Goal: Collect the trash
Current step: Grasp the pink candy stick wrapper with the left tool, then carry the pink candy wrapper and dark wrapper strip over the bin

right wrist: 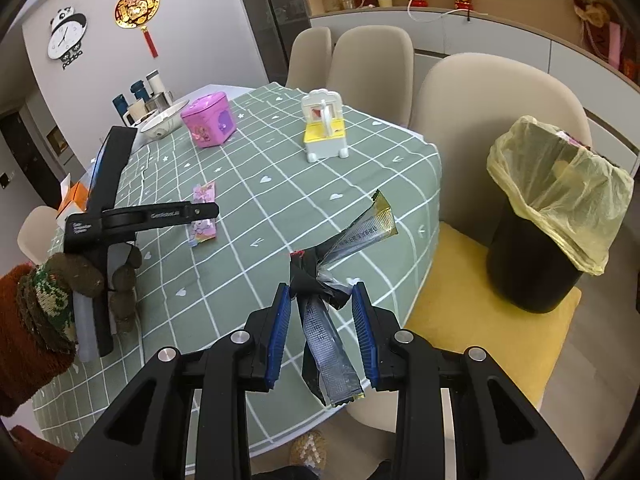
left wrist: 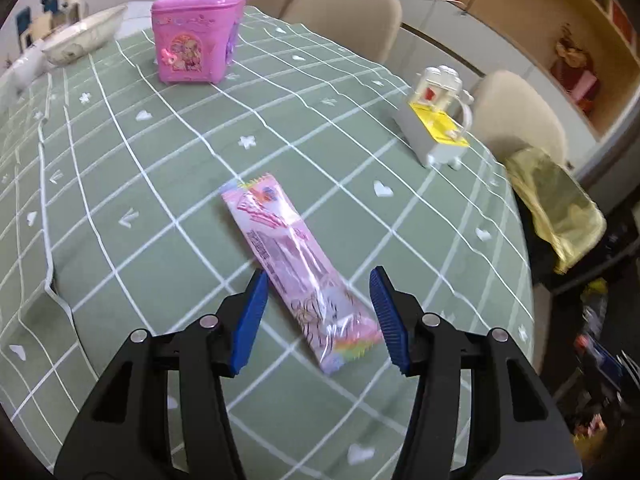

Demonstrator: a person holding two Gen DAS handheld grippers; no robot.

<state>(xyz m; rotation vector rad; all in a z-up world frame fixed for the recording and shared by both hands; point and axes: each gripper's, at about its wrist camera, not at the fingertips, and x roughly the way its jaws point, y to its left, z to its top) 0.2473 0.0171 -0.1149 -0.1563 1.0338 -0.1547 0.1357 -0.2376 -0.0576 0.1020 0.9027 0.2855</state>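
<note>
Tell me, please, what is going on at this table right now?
A person is clearing trash off the green checked tablecloth with a gripper in each hand. The right gripper is shut on crumpled dark and silver wrappers, near the bin with the yellow bag that stands on a chair. The left gripper is open, its fingers either side of a pink snack wrapper that lies on the cloth, not yet gripped.
</note>
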